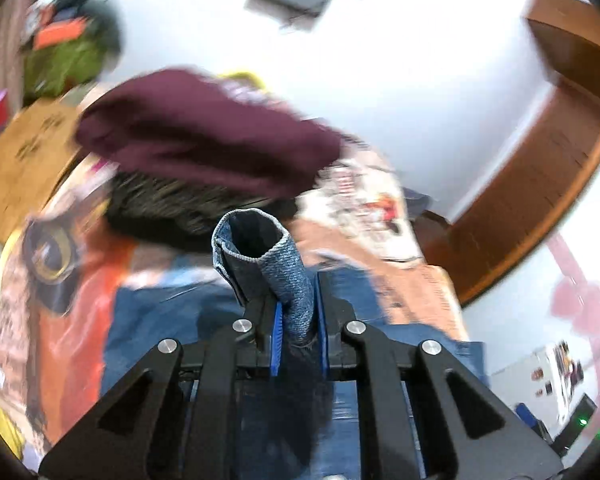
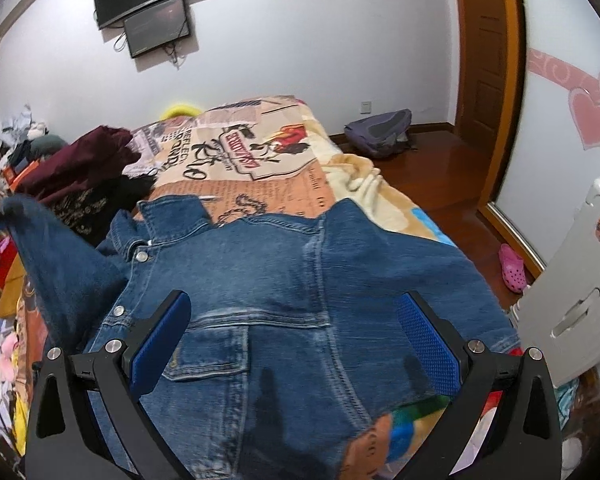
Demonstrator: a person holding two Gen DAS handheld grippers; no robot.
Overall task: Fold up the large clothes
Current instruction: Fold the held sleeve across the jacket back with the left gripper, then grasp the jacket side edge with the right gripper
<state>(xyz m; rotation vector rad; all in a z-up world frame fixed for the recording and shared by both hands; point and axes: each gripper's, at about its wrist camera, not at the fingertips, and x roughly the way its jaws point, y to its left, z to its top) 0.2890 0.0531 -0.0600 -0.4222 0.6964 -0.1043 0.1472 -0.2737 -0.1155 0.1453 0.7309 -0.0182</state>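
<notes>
A blue denim jacket (image 2: 300,280) lies spread on the printed bed cover (image 2: 260,160), collar towards the far side. My left gripper (image 1: 298,308) is shut on the jacket's sleeve cuff (image 1: 260,248), which sticks up from between its blue pads. In the right wrist view that sleeve (image 2: 40,248) is pulled up and out to the left, clear of the bed. My right gripper (image 2: 296,344) hovers open over the jacket's near half, beside the chest pocket, with nothing between its fingers.
A maroon garment (image 2: 80,164) and a dark patterned one (image 2: 88,204) are piled at the bed's far left. On the wooden floor to the right lie a grey backpack (image 2: 384,132) and a pink shoe (image 2: 512,268). A white cabinet (image 2: 580,300) stands near right.
</notes>
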